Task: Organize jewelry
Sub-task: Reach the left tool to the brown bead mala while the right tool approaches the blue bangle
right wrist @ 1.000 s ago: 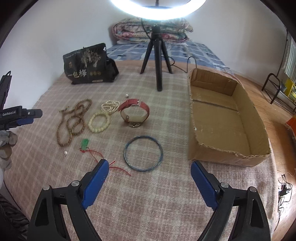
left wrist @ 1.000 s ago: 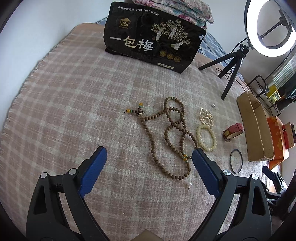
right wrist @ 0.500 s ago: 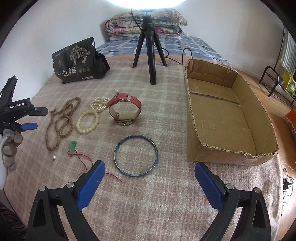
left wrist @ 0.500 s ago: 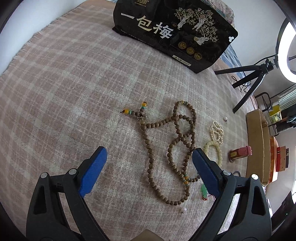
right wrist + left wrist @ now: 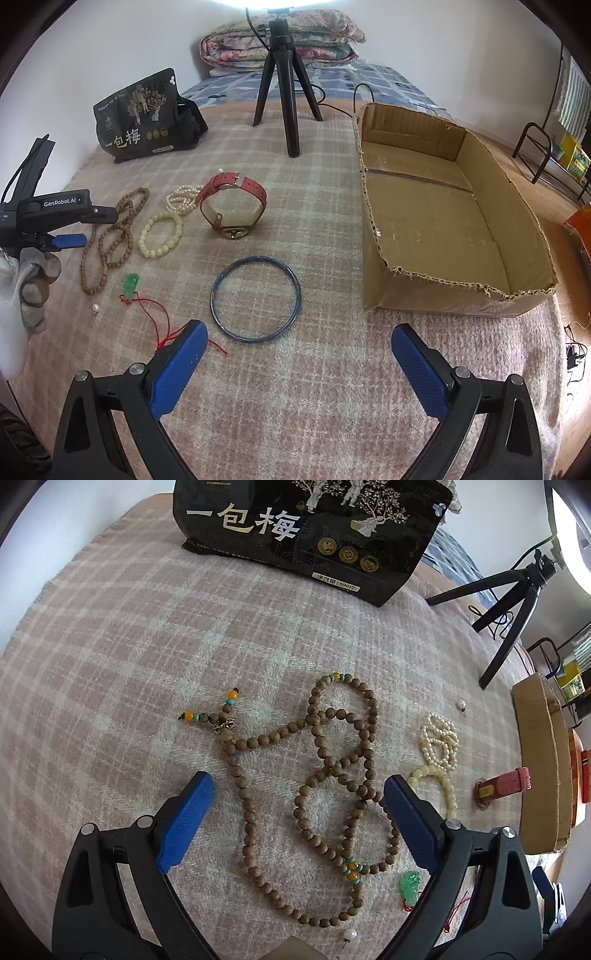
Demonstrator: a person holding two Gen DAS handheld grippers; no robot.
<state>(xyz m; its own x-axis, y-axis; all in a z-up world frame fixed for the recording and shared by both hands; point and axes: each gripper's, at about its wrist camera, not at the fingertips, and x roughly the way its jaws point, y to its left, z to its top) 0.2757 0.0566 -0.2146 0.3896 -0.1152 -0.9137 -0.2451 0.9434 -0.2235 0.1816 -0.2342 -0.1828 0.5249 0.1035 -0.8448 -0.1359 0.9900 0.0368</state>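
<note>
The left gripper (image 5: 295, 812), jaws apart and empty, hovers over the long brown wooden-bead necklace (image 5: 325, 775) coiled on the pink plaid blanket (image 5: 110, 646). Light, limp and prone to tangling, the strand is probably best pinched where loops cross. The right gripper (image 5: 295, 365), jaws apart, holds nothing.

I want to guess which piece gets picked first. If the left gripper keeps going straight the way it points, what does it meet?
Most likely the brown wooden bead necklace: its loops lie between the open left gripper fingers, directly ahead. Depth is uncertain.
</note>
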